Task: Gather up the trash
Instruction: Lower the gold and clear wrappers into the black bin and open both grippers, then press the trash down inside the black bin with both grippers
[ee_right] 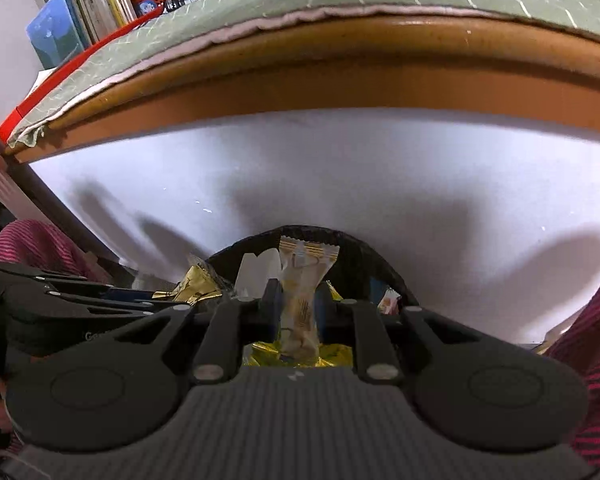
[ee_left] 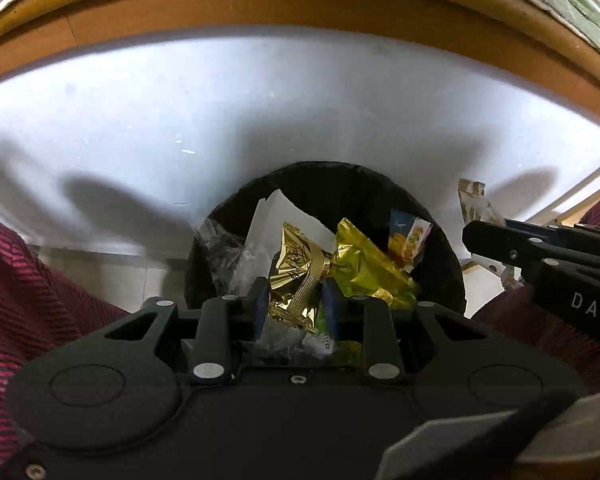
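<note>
One black bin (ee_left: 440, 256), two grippers, one gold wrapper (ee_left: 300, 276), one cream wrapper (ee_right: 304, 280).

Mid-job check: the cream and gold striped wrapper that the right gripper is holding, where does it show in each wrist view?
Left wrist view: the cream wrapper is at the right edge, sticking up from the right gripper beside the bin.
Right wrist view: the wrapper is at centre, upright, pinched in the right gripper.
Shared landmark: the black bin, with the white paper inside.
</note>
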`<state>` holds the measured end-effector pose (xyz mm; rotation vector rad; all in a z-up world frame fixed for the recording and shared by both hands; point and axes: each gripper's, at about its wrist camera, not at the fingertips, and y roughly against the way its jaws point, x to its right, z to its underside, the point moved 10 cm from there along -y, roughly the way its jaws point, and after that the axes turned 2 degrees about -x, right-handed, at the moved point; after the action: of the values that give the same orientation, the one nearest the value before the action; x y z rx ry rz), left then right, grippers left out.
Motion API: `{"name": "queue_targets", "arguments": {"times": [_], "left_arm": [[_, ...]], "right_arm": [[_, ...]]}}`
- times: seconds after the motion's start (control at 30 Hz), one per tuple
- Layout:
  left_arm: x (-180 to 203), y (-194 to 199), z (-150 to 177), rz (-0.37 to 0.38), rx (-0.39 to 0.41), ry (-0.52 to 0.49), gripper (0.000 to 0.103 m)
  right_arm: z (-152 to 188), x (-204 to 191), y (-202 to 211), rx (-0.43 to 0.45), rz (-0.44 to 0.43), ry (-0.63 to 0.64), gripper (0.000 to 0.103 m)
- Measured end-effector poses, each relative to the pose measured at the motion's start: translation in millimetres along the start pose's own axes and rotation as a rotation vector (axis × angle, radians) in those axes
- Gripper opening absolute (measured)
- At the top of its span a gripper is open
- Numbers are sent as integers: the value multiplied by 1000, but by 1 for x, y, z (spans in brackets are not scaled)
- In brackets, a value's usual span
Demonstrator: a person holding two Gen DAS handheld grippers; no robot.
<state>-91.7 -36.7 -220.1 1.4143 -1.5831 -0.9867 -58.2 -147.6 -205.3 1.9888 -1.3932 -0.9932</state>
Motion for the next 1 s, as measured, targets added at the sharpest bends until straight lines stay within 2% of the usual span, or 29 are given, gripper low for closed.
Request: {"name": "queue_targets", "arguments": {"times": [0.13, 0.27, 0.37, 0.4, 0.53, 0.67, 0.93, 1.0], "left_arm": [[-1, -1, 0, 1, -3, -3, 28], [0, -1, -2, 1, 0, -5, 35], [0, 3, -4, 4, 5, -3, 40], [0, 4, -5, 5, 7, -1, 42], [0, 8, -8, 11, 17, 0, 49], [2, 11, -11, 20, 23, 0, 57], [5, 13, -9, 36, 11, -1, 61], [5, 12, -8, 33, 10, 0, 65]], "right_arm": [[0, 0, -4, -7, -3, 1, 26], [-1, 1, -5, -4, -10, -2, 28], [-2, 2, -5, -2, -13, -2, 36], [-2, 2, -5, -1, -14, -2, 46], [-5, 1, -4, 9, -21, -1, 56], [-5, 1, -3, 11, -20, -4, 61], [-3, 1, 0, 21, 17, 24, 75], [-2, 2, 1, 27, 21, 21, 77]]}}
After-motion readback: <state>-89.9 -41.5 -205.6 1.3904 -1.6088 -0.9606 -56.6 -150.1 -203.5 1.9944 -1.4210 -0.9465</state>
